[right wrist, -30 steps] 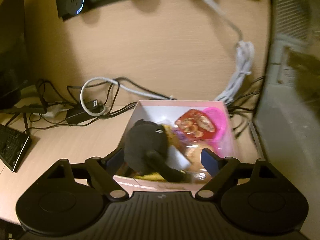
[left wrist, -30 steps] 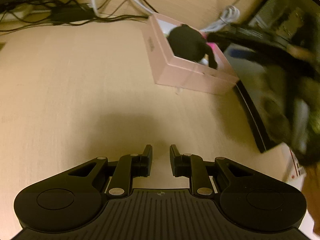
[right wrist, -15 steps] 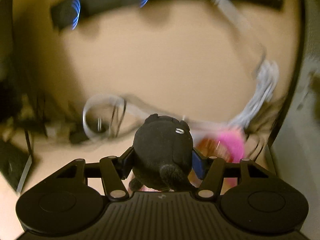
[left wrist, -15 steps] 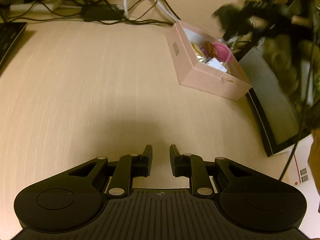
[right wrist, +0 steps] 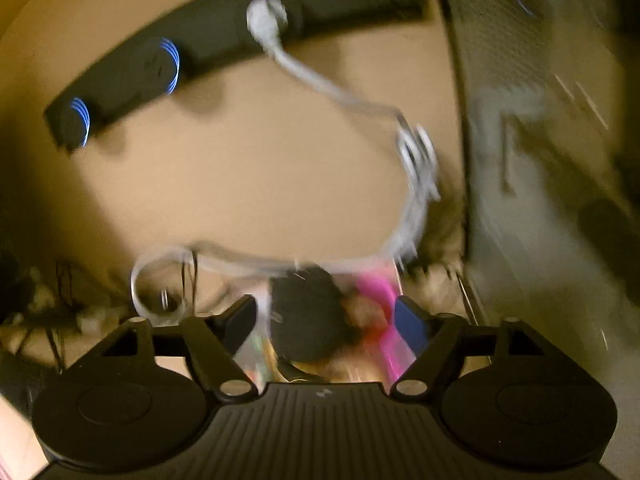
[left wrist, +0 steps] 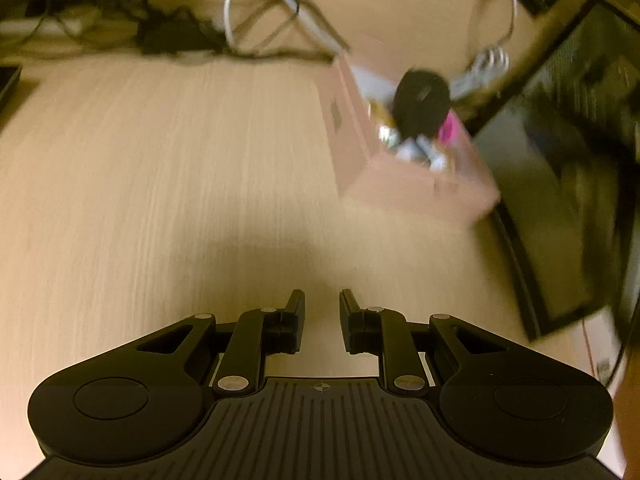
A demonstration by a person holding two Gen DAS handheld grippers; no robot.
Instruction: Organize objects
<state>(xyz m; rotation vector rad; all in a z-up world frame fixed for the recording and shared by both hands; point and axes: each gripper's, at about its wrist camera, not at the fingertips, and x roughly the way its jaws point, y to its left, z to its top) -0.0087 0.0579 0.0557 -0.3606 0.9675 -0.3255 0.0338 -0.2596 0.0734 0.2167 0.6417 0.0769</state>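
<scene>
A pink open box [left wrist: 400, 184] stands on the wooden desk at the right. A black plush toy [left wrist: 420, 106] lies in it on top of other small items, among them something bright pink [left wrist: 448, 130]. In the right wrist view the black plush toy [right wrist: 308, 316] sits below and between the spread fingers, untouched by them, beside the bright pink item [right wrist: 380, 300]. My right gripper [right wrist: 326, 316] is open above the box. My left gripper [left wrist: 322, 308] hovers low over bare desk, well in front of the box, its fingers close together and empty. Both views are blurred.
A tangle of black and white cables [left wrist: 240, 32] lies at the back of the desk. A dark monitor [left wrist: 560, 200] stands right of the box. A black power strip with blue lights [right wrist: 160, 76] is on the wall, with a white cable [right wrist: 412, 184] hanging from it.
My right gripper held the black plush toy half a second ago; now it is open and the toy lies in the pink box. The left gripper has barely shifted.
</scene>
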